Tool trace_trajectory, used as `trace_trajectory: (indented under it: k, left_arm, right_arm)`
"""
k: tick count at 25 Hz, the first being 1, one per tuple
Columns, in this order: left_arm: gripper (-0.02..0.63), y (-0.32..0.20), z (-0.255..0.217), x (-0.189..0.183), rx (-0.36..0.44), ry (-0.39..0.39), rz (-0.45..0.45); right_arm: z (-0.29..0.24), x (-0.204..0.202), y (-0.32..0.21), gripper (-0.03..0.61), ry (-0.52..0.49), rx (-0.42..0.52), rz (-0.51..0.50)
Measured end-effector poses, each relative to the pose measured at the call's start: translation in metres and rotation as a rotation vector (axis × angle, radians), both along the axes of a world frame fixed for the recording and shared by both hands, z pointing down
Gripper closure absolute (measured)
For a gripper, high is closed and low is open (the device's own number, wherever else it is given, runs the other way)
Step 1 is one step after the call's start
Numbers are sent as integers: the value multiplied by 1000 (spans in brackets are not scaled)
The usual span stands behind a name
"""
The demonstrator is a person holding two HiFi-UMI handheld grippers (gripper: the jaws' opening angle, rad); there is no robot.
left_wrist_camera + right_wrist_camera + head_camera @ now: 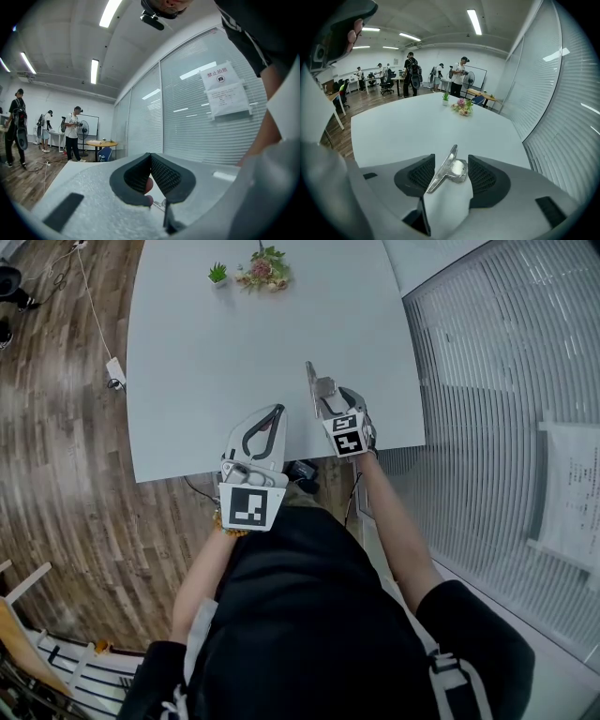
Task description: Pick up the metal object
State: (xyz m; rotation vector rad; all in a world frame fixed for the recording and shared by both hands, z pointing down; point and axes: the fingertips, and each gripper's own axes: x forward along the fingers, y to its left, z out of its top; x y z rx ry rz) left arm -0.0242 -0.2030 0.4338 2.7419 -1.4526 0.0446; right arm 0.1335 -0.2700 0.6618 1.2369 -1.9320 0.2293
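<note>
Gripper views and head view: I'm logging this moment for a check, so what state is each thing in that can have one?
left gripper: jaws shut, nothing between them.
right gripper: jaws open.
metal object: tilted, unclamped between the right gripper's jaws.
potted plant: upright on the table.

left tongs (150,157), right tongs (451,165): 2 | metal object (448,171) 1 | table (206,362) 1 | potted plant (217,275) 1 | bouquet (264,268) 1
</note>
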Motion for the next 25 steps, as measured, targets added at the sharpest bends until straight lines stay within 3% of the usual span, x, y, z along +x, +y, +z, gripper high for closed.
trace_trajectory:
  k: [5, 12, 25]
  left_arm:
    - [603, -2, 3, -8, -17, -15, -9]
    - [603, 0, 15, -17, -40, -19, -25]
    - [603, -2, 18, -20, -49, -30, -30]
  right_arm:
    - [20, 5, -9, 327, 27, -31, 20]
    - [55, 3, -17, 249, -46, -116, 80]
    - [81, 18, -29, 249, -63, -182, 213]
